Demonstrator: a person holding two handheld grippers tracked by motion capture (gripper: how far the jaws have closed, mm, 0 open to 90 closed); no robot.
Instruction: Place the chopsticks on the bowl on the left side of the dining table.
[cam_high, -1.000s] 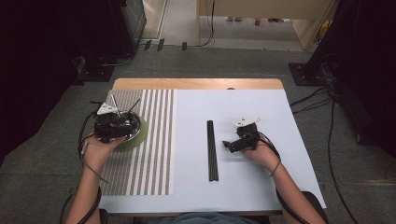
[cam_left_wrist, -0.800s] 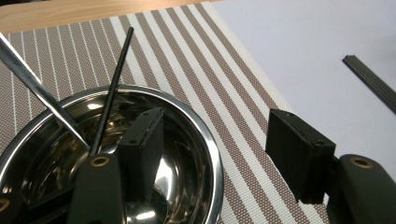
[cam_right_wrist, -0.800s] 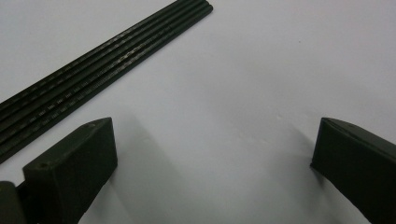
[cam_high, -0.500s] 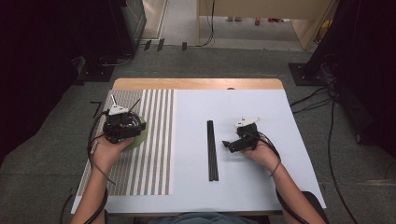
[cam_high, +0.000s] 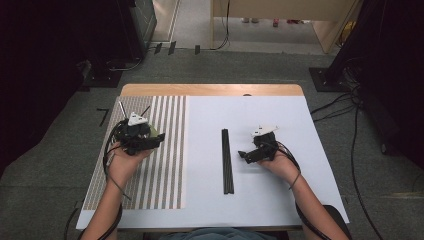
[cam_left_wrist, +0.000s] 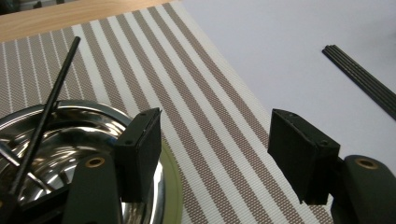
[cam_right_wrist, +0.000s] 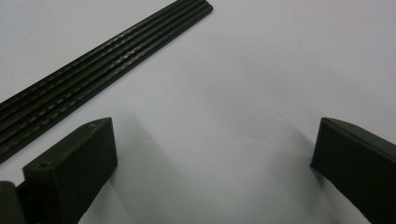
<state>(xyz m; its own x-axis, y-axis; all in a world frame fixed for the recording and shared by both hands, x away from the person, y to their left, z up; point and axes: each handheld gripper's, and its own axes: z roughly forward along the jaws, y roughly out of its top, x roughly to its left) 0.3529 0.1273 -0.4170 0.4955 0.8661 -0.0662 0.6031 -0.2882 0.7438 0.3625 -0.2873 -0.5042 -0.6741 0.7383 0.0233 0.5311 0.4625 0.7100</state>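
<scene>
Seen from above, the left tongs (cam_high: 159, 138) hover over a striped placemat (cam_high: 160, 170) beside a steel bowl (cam_left_wrist: 70, 135) holding black sticks (cam_left_wrist: 46, 112); their jaws have just been opening and stand wide, nothing between them. The right tongs (cam_high: 242, 154), wide and empty, rest on the white table (cam_high: 300, 120) just beside a row of black chopsticks (cam_high: 227, 160)
</scene>
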